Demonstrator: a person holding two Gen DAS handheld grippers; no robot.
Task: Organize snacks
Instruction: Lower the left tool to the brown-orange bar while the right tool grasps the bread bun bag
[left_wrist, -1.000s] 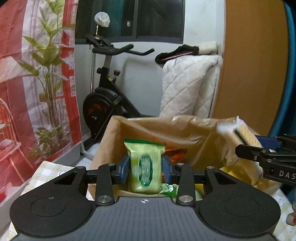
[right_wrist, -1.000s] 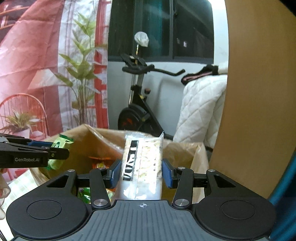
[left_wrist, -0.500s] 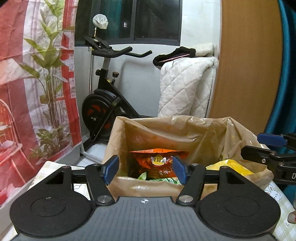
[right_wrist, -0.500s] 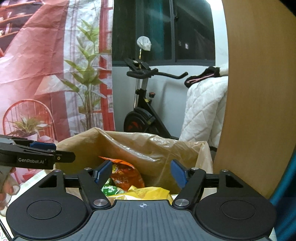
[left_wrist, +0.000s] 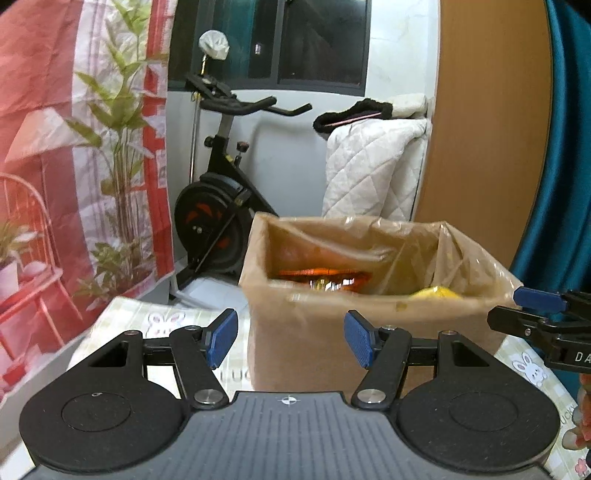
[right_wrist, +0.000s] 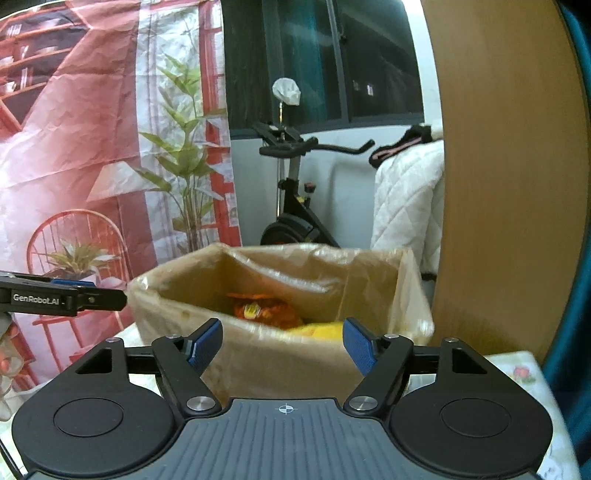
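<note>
The left gripper (left_wrist: 290, 339) tilts gently downward, its blue pads (left_wrist: 221, 339) spread and gripping nothing; these jaws have just been opening, and only air lies between them. Beyond and between the fingers stands the cardboard box (left_wrist: 295, 332), lined with clear plastic and apart from the pads. Inside it, past the fingertips, lie an orange snack packet (left_wrist: 325, 276) and, to the right, a yellow packet (left_wrist: 437, 292).

The right gripper (right_wrist: 282, 345) tilts down likewise, its blue pads (right_wrist: 356, 345) released and empty, having also just been opening. The same box (right_wrist: 280, 354) sits straight ahead between its fingers without touching them, the orange packet (right_wrist: 258, 308) and yellow packet (right_wrist: 325, 328) visible over the near wall. Each gripper shows at the edge of the other's view.

The box rests on a pale checked tablecloth (left_wrist: 147, 317) with rabbit prints. Behind stand an exercise bike (left_wrist: 218, 206), a white quilt (left_wrist: 373, 170) and a wooden panel (left_wrist: 487, 122), with a red printed backdrop (right_wrist: 74, 147) to the left.
</note>
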